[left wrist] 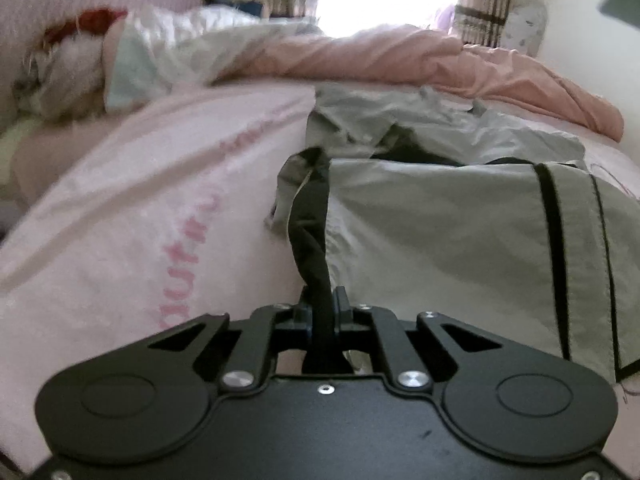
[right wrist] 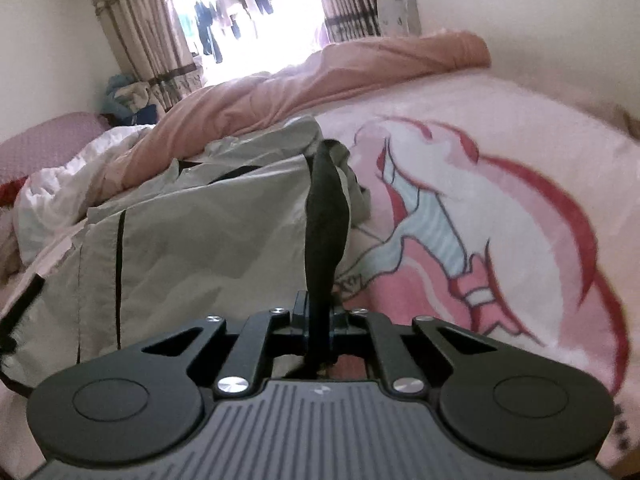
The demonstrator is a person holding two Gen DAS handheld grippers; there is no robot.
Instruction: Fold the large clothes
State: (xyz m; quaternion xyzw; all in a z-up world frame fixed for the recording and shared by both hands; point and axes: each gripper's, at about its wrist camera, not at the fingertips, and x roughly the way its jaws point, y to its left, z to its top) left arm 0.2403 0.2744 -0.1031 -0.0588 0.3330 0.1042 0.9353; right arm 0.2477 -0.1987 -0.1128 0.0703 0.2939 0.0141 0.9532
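Pinching the dark hem at opposite corners, the left gripper point(left wrist: 323, 304) and right gripper point(right wrist: 318, 308) are each clamped on the grey garment point(left wrist: 432, 240), which stretches from the lower centre toward mid-frame across the pink bedsheet point(right wrist: 500, 128), equally near both hands
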